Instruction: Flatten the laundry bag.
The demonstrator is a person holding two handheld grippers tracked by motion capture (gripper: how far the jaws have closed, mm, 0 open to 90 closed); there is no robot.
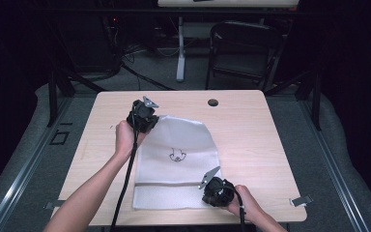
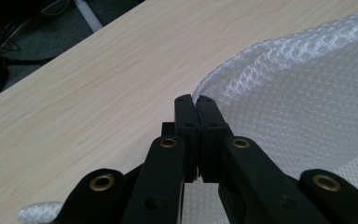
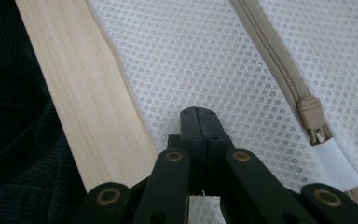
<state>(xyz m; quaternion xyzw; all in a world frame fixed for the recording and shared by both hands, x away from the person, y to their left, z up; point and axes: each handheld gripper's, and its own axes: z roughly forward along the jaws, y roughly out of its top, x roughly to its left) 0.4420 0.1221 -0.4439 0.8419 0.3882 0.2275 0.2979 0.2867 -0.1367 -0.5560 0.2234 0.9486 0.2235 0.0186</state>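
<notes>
Nearest the person, the right hand-held gripper (image 1: 211, 188) rests low at the near right corner of the white mesh bag (image 1: 178, 145). In the right gripper view its jaws are clenched together over the mesh; whether fabric is caught between them cannot be told. Just beside the tips runs a beige zipper (image 3: 279, 65), its slider (image 3: 313, 122) lying at the end of the track, next to a white tab.

The mesh bag lies flat on the middle of the desk (image 1: 251, 125), its straight edge toward the person and its rounded end pointing away. A small dark line drawing (image 1: 176, 155) sits at its centre.

Farther off, the left hand-held gripper (image 1: 150, 120) is at the far left corner of the bag. The left gripper view shows its jaws clenched, the tips meeting right at the rolled edge of the mesh; a grip on the fabric cannot be confirmed.

Beyond the bag, a dark round cap (image 1: 213, 102) is set in the desk near its far edge. Behind the desk stands a black folding chair (image 1: 241, 48) on the grey floor.
</notes>
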